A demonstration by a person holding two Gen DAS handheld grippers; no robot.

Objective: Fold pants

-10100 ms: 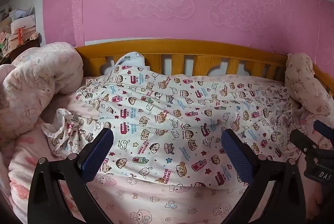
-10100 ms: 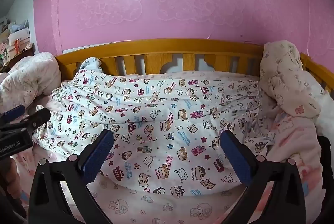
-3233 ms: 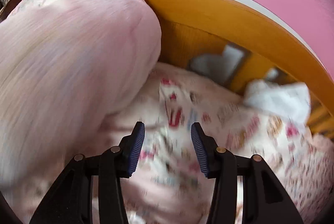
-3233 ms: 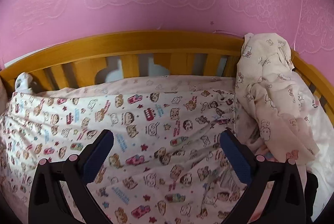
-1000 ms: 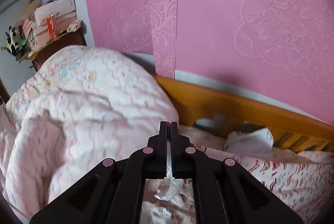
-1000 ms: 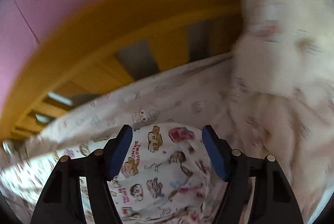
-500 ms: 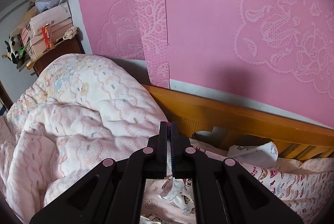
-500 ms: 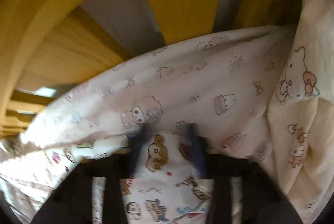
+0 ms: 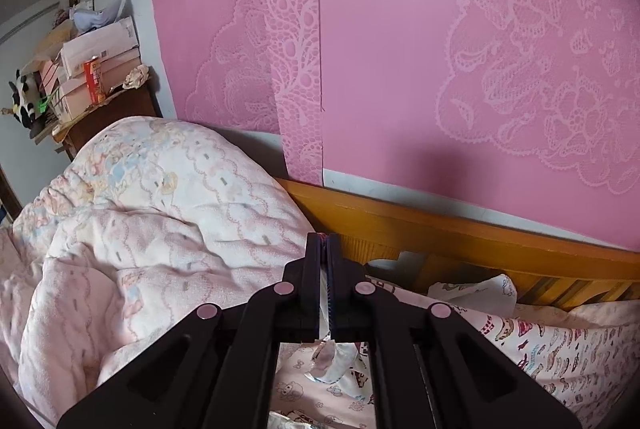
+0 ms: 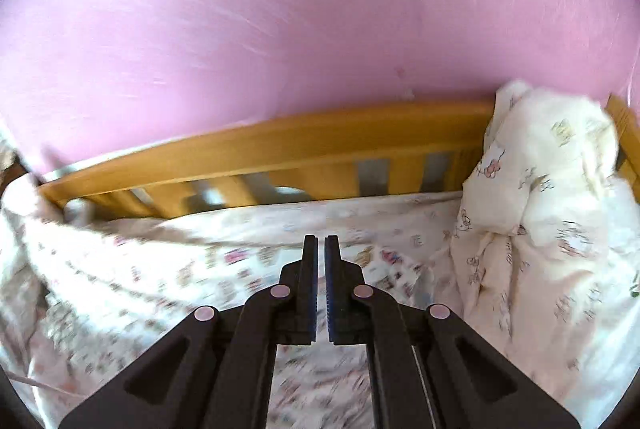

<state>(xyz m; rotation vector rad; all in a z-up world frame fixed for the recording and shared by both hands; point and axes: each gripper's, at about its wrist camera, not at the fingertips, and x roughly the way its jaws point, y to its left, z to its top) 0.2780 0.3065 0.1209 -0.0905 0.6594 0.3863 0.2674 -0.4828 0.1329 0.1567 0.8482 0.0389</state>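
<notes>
The pants (image 9: 560, 345) are white with a cartoon print and lie spread on the bed below the wooden rail. In the left wrist view my left gripper (image 9: 323, 241) is shut on a fold of the pants, and a bit of white fabric (image 9: 332, 357) hangs under the jaws. In the right wrist view the picture is blurred. My right gripper (image 10: 320, 243) is shut, with a thin light strip of cloth between its pads, and the pants (image 10: 180, 281) stretch away from it to the left.
A wooden bed rail (image 10: 280, 145) runs along the pink wall behind the pants. A bulky pink quilt (image 9: 160, 209) fills the left end of the bed. A cream printed blanket (image 10: 552, 209) is heaped at the right end. Boxes (image 9: 92, 69) are stacked on a cabinet at far left.
My right gripper has closed its jaws on the edge of the pants and lifted away from the mattress. My left gripper stays shut on the fabric and has risen slightly.
</notes>
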